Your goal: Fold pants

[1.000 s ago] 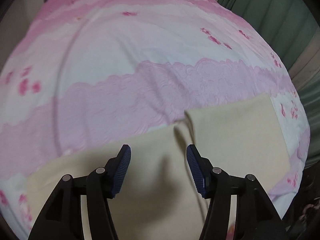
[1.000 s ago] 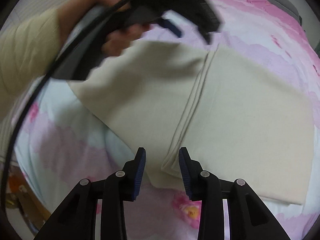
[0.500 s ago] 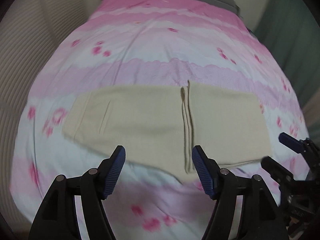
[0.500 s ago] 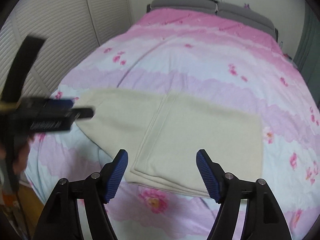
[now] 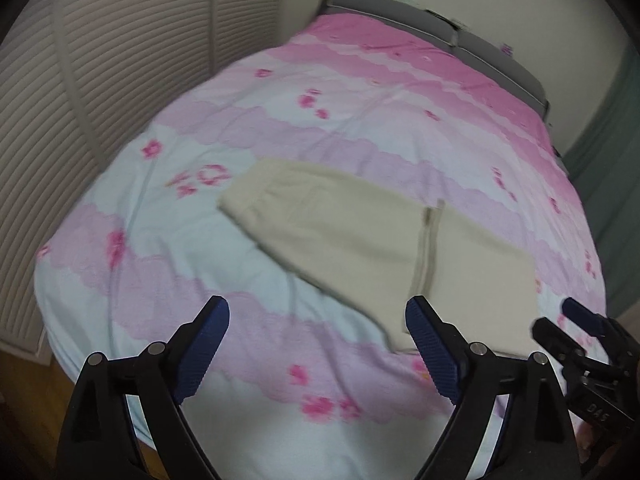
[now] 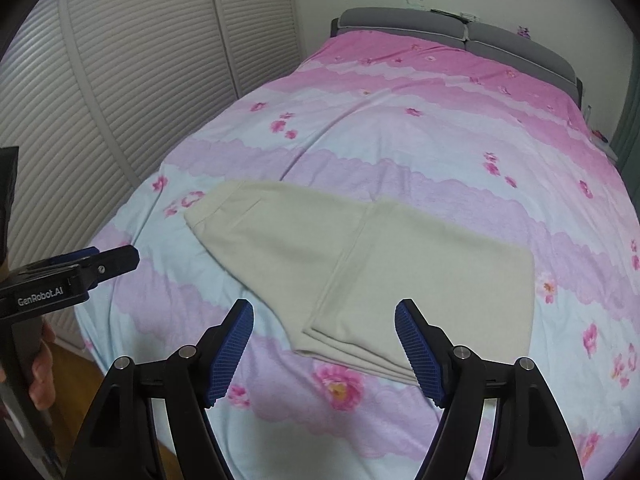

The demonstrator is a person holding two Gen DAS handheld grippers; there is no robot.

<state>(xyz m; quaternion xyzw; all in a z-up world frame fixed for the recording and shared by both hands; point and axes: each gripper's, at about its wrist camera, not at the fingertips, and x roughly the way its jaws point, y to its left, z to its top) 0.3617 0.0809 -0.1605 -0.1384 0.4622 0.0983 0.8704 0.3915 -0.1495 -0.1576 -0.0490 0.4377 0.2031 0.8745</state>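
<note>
Cream pants (image 6: pixel 360 264) lie folded flat across the near part of the bed, and the hem edge of the upper layer runs down their middle (image 5: pixel 427 248). My left gripper (image 5: pixel 317 314) hangs above the bed's near left edge, clear of the cloth. Its jaws are opening and hold nothing. From the right wrist view it shows at the left border (image 6: pixel 86 266) in a hand. Over the pants' near edge my right gripper (image 6: pixel 324 314) stands open and empty, apart from the fabric. Its tips also show at the right (image 5: pixel 576 320).
The bed cover (image 6: pixel 400 140) is pink, lilac and pale blue with flowers. A grey headboard (image 6: pixel 460 32) stands at the far end. Louvered closet doors (image 6: pixel 140 60) line the left side, a green curtain (image 5: pixel 616 152) the right. Wooden floor (image 5: pixel 28 400) shows at lower left.
Both grippers have drawn back and upward from the pants and their jaws have spread wider. The left gripper swung off the cloth to the bed's near left side.
</note>
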